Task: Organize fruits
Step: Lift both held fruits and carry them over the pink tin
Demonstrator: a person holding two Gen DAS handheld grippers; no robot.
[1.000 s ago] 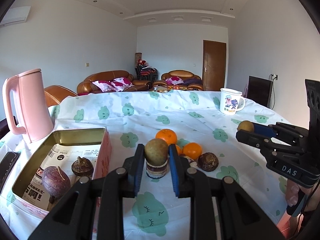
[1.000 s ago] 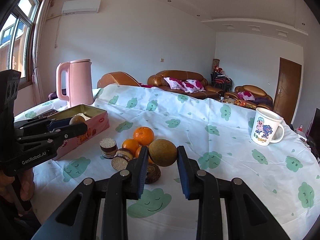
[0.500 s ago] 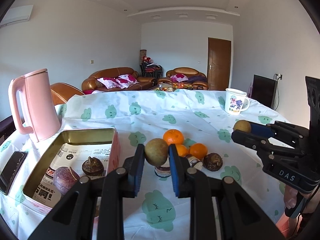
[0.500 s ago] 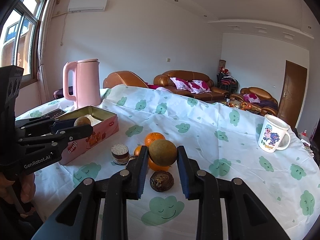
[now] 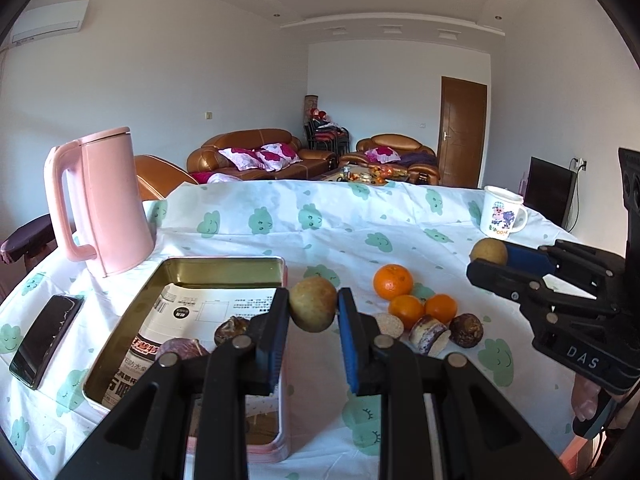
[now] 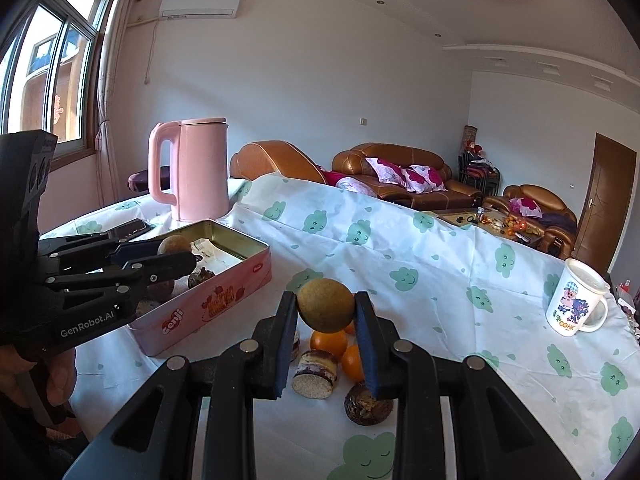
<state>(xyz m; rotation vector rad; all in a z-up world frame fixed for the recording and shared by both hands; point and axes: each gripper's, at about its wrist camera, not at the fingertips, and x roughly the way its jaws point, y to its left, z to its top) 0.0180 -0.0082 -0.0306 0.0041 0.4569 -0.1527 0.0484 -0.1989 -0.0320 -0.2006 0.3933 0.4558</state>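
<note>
My left gripper [image 5: 313, 312] is shut on a round brown fruit [image 5: 313, 309] and holds it over the right rim of the open pink tin [image 5: 224, 266]. The tin holds a purple fruit [image 5: 181, 350] and a dark brown one [image 5: 232, 330] on printed paper. My right gripper [image 6: 326, 314] is shut on a second brown fruit [image 6: 326, 310], raised above the pile on the cloth: three oranges [image 5: 393, 281], cut purple pieces [image 6: 316, 372] and a dark brown fruit [image 6: 366, 404]. The left gripper also shows in the right wrist view [image 6: 176, 254] above the tin [image 6: 208, 304].
A pink kettle [image 5: 100, 200] stands behind the tin. A black phone [image 5: 46, 338] lies left of the tin. A printed white mug [image 5: 502, 216] stands at the far right. The table carries a white cloth with green clouds [image 5: 320, 216].
Both grippers have shifted left with their fruits. The left one now hangs over the tin's right rim instead of over the pile; the right one has followed toward the tin.
</note>
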